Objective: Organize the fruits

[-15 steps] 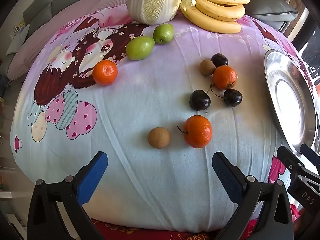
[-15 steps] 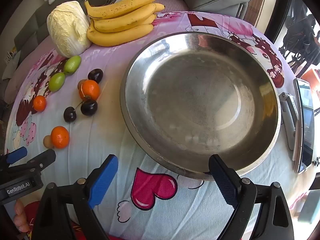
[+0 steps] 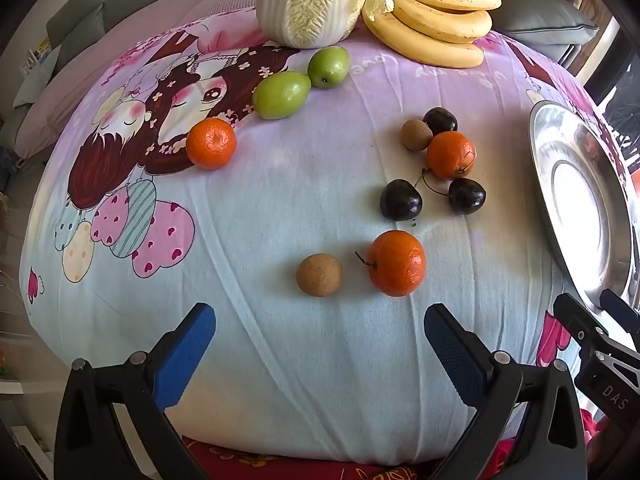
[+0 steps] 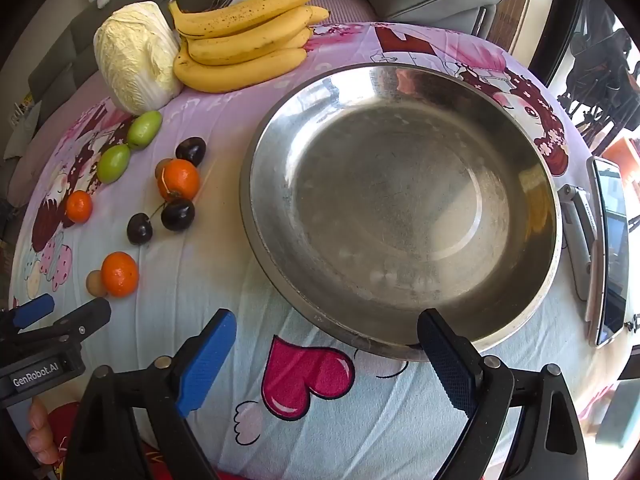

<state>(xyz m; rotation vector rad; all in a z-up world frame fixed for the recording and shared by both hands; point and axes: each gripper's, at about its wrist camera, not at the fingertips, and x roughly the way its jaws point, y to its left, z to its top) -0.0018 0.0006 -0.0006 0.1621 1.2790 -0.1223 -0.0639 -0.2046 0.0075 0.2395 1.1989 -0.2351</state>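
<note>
Both grippers hang over the near edge of a table covered with a cartoon-print cloth (image 3: pixel 320 360), pointing steeply downward.

Left gripper (image 3: pixel 320 344): jaws wide apart, nothing between the blue pads. It hangs above bare cloth, just short of the nearest fruit.

Right gripper (image 4: pixel 326 348): jaws also wide apart and empty. Its right pad overlaps the near rim of the steel basin (image 4: pixel 400 208) in this view; contact cannot be determined. The basin holds no fruit.

Fruit layout, all on the cloth to the left of the basin:
- Nearest the left gripper: a brown longan (image 3: pixel 319 275) just beside a mandarin (image 3: pixel 397 263), apart from each other by a small gap.
- Behind them: two dark cherries (image 3: pixel 401 200), their stems running up toward a second mandarin (image 3: pixel 451 155). A second longan (image 3: pixel 416 135) and a third cherry (image 3: pixel 440 121) sit against that mandarin's far side.
- Far left: a third mandarin (image 3: pixel 211 143), standing alone on the printed figure.
- Further back: two green jujube-like fruits (image 3: pixel 282 95), touching each other.
- Back edge: a napa cabbage (image 3: pixel 312 0) and a bunch of bananas (image 3: pixel 436 12), side by side.

A phone (image 4: pixel 610 252) and a grey folding object lie to the right of the basin. Fingers of a person's hand (image 4: pixel 40 436) show at the lower left of the right wrist view.
</note>
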